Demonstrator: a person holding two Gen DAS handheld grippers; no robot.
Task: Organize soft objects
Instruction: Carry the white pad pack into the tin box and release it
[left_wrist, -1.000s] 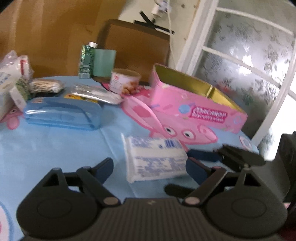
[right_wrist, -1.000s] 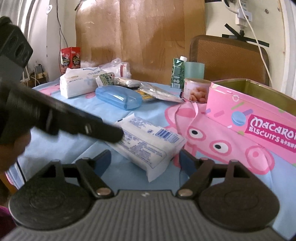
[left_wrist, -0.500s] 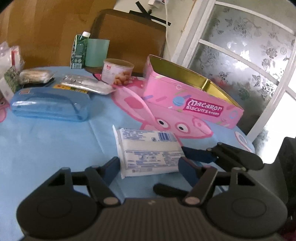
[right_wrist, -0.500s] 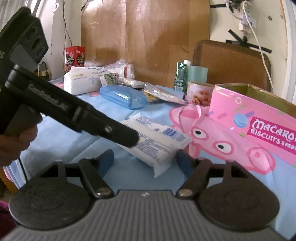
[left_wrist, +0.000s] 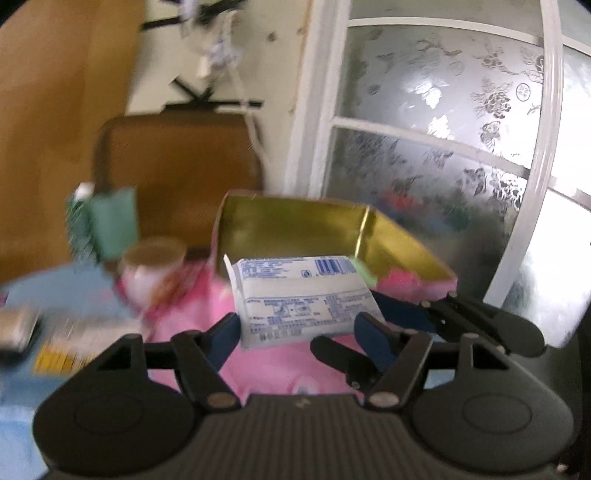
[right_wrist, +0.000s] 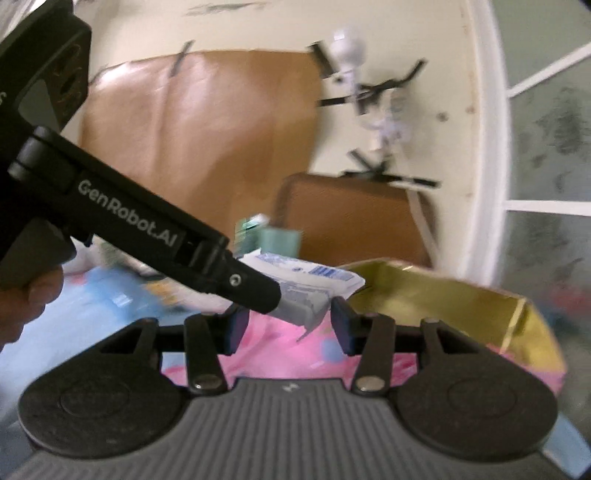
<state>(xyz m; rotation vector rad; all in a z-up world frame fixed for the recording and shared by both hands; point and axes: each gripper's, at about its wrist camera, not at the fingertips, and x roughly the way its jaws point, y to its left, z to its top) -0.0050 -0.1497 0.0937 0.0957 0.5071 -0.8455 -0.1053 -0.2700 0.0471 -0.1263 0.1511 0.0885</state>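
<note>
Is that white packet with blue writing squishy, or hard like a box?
Probably squishy. The white packet looks puffy, with a crinkly sealed flap along one edge, so it should dent when squeezed. It is likely light too: the left gripper and right gripper carry it in mid-air without it sagging.

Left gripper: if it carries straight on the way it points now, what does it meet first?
Probably the open pink tin. The left gripper and right gripper, whose fingers have just been closing, hold the tissue pack between them, aimed at the gold interior. Depth unclear through blur.
</note>
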